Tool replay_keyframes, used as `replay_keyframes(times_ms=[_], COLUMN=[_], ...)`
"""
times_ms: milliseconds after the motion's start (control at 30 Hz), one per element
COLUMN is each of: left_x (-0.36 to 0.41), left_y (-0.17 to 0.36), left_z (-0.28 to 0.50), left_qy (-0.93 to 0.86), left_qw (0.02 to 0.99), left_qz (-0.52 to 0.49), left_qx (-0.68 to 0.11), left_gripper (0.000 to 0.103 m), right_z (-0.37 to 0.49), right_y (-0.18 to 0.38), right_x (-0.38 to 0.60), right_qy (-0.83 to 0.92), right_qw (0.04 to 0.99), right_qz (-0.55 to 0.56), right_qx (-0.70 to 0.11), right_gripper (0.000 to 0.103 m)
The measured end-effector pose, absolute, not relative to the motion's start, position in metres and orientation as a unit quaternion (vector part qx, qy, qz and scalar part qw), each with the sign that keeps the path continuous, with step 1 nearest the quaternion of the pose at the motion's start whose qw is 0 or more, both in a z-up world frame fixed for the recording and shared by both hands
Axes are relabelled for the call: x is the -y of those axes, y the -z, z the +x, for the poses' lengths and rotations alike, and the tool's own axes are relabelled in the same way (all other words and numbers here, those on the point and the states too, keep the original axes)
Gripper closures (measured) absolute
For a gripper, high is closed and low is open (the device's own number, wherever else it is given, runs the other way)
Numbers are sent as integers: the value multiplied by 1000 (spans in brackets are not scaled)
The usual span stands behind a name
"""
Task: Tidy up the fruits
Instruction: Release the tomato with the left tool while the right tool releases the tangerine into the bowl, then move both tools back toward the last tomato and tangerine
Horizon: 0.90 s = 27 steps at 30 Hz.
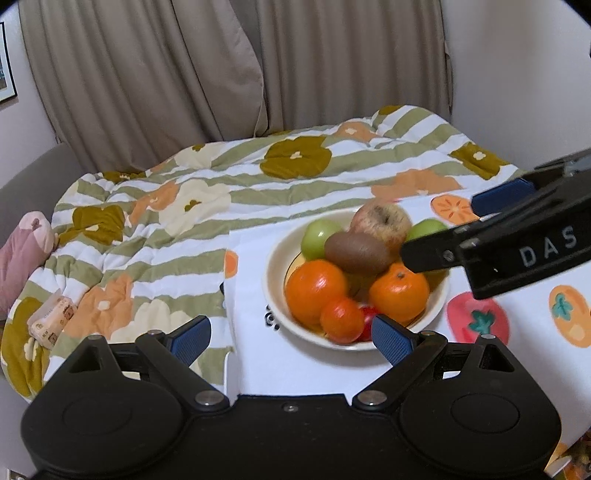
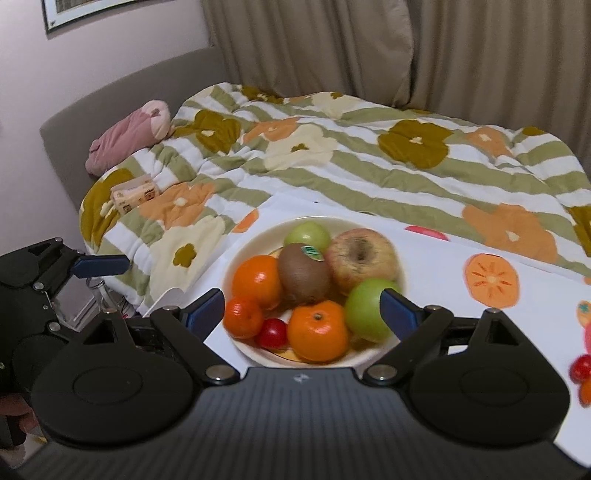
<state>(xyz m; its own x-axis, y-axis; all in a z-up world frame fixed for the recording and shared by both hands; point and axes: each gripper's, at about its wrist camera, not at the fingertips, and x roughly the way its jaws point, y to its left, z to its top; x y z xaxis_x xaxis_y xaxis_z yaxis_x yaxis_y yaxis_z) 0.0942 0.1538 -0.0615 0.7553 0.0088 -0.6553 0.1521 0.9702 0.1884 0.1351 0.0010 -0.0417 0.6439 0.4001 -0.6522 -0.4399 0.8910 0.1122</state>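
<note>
A quilt [image 2: 369, 173] with green stripes and big orange, cream and mustard flowers lies rumpled over the bed, and beige curtains [image 1: 177, 81] hang behind it. On the quilt's left edge sits a small printed packet [image 2: 133, 195], with a pink plush toy [image 2: 127, 134] lying further back against the grey headboard [image 2: 122, 96]. A framed picture [image 2: 79, 11] hangs on the pale wall above.

Bowl [image 2: 242, 240] near counter [image 2: 424, 258] left edge, fruit piled in it: kiwi [image 2: 304, 275] on top, apple [image 2: 360, 264] right of it. Bed quilt [image 2: 369, 170] behind counter; loose tomato [image 2: 580, 367] at right.
</note>
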Motion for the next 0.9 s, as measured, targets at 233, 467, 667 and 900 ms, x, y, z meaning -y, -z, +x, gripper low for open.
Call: replay_keyframes(times_ms=[233, 467, 667, 900], left_x=[-123, -83, -45, 0], left_y=[39, 19, 9, 10], left_z=[89, 86, 86, 97], left_qy=[51, 74, 96, 115], left_qw=[935, 939, 941, 938], left_qz=[123, 125, 122, 120], left_qx=[-329, -311, -301, -303], left_gripper=[7, 7, 7, 7], right_z=[120, 104, 94, 92], right_y=[24, 8, 2, 4], right_x=[48, 110, 168, 226], right_qy=[-199, -156, -119, -84], right_qw=[916, 925, 931, 935], right_qz=[-8, 20, 29, 32], right_qx=[-347, -346, -344, -342], right_gripper=[0, 0, 0, 0])
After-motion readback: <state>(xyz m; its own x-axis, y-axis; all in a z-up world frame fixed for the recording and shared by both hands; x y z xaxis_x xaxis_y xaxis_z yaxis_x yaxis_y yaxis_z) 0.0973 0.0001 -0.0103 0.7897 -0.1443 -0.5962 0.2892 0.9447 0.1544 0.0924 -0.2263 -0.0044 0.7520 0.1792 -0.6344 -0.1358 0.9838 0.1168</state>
